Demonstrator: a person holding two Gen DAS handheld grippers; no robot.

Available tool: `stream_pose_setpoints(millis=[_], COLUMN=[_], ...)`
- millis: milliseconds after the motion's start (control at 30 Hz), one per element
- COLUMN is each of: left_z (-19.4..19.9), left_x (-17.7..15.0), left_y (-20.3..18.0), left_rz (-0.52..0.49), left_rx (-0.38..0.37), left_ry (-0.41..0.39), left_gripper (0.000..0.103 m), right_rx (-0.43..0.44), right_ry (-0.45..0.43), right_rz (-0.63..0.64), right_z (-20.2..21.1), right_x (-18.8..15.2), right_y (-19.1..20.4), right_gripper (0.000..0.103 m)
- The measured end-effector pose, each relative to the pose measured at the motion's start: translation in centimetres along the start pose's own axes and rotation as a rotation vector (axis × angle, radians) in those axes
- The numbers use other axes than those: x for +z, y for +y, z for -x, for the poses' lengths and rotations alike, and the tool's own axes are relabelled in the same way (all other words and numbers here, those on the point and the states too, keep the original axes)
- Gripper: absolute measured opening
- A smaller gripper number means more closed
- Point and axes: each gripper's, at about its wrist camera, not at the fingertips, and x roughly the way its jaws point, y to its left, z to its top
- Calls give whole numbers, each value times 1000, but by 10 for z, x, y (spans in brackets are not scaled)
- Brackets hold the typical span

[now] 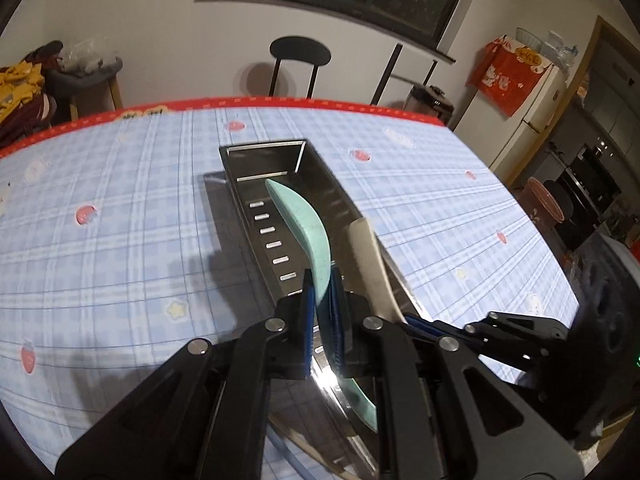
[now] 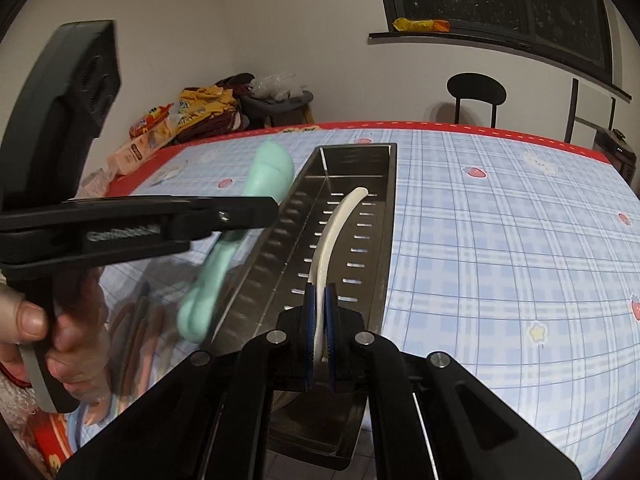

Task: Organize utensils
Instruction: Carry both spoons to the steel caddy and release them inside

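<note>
A table point(image 2: 500, 240), covered in a blue plaid cloth with a red border, is carrying a perforated steel tray point(image 2: 360, 216) near its middle and snack packets point(image 2: 144, 140) lying at its far-left edge.

Both wrist cameras are looking steeply down along their own fingers point(image 1: 308, 288), close above the worktop point(image 1: 120, 200). Both are sharing the metal tray point(image 2: 360, 152), the black chair point(image 1: 300, 52) and the dark window point(image 2: 500, 0) beyond.
</note>
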Motion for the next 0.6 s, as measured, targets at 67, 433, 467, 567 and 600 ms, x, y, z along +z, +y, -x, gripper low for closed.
stream_pose_setpoints(millis=[67,433,467,567,600], left_z=[-7,-22,-22,-11,-5], left_x=[0,-6,-7,-6,-6], left_y=[0,1,1,3,4], left_rz=[-4,-6,1,18,20], left_rx=[9,18,5,-18,-18], left_ry=[11,66,71,47,33], left_gripper=[12,13,16,28,30], right_rx=[4,1,1,2,-4], right_ry=[8,40,35,4,-11], right_rz=[-2,-5,-5,-2,-3], right_z=[-1,-6,-4,4,7], right_x=[-2,-3,-3,0,0], right_y=[-1,-3,-3,-2,-2], right_gripper=[6,6,6,10,19])
